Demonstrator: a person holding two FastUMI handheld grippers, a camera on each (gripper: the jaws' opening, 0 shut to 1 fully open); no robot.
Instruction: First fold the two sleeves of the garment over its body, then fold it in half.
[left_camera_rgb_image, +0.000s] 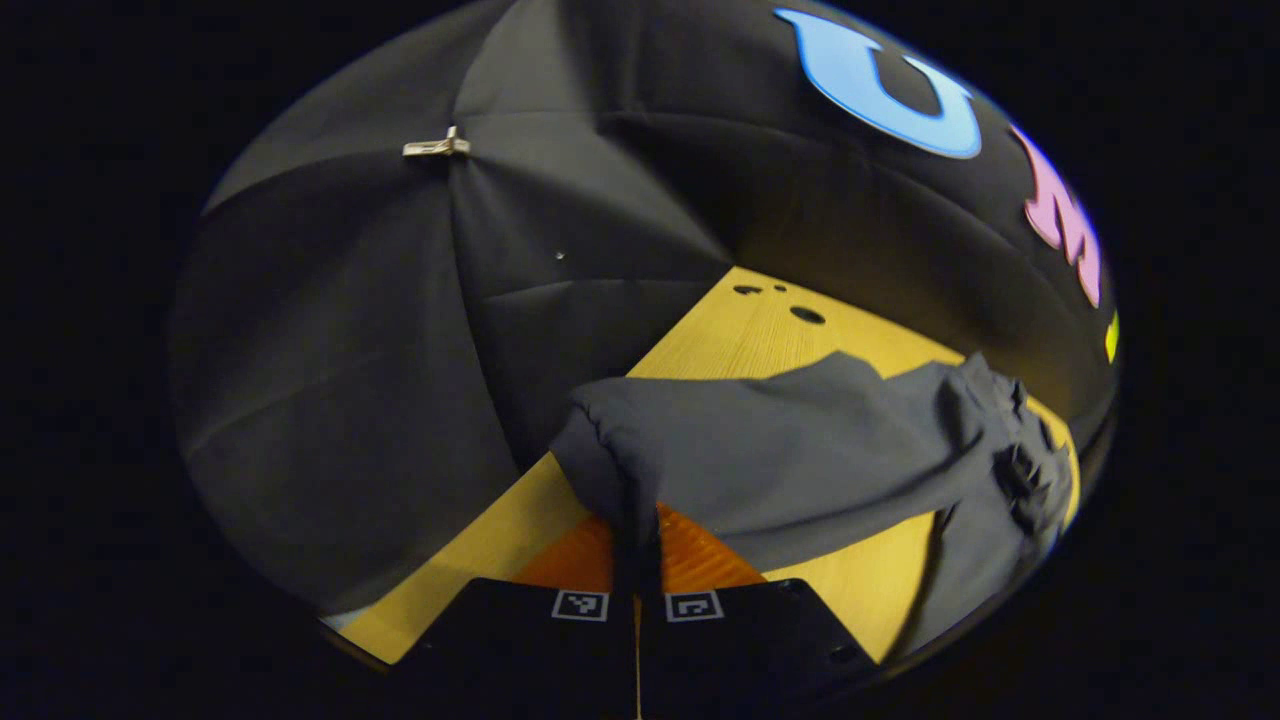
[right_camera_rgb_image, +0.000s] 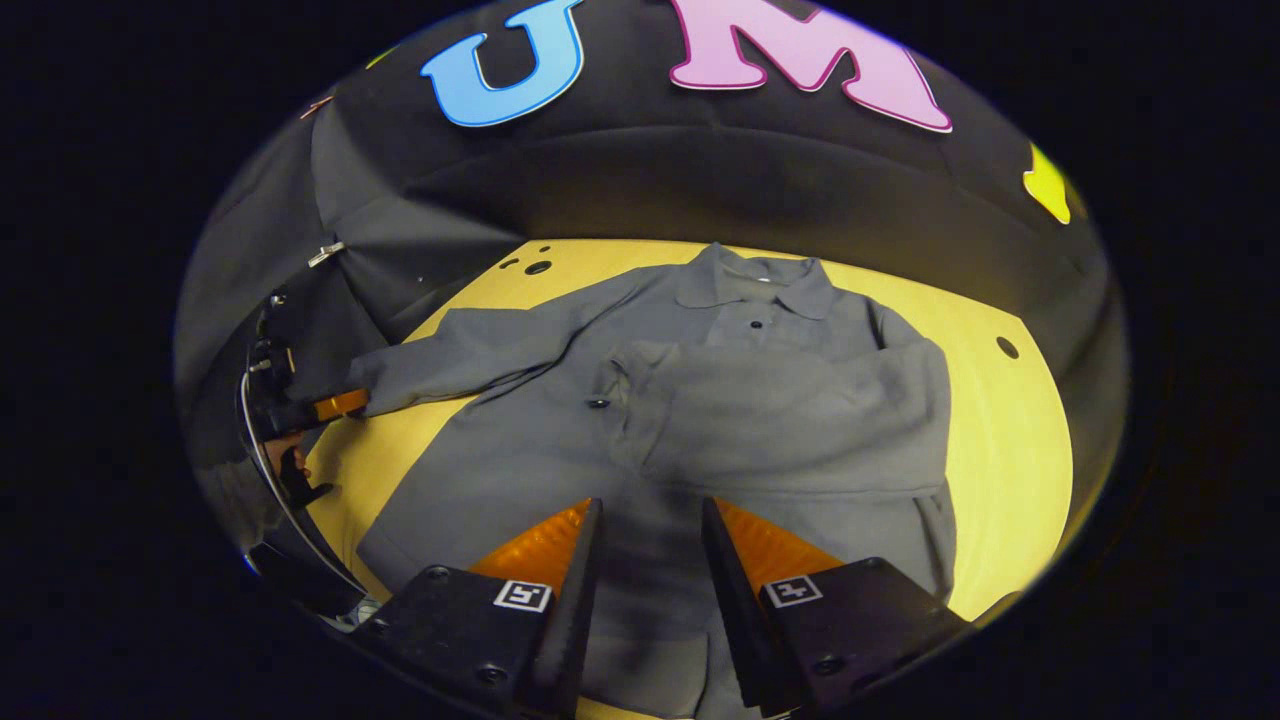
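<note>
Grey button-front collared cloth garment spread on the yellow wooden table.
Left gripper, at nine o'clock in the right gripper view, pinches one sleeve cuff; right gripper hovers wide over the hem at six o'clock.

The shirt is being shown lying flat on the table with its collar toward the far wall, one sleeve lying across its body, the other sleeve stretching left to the left gripper.
</note>
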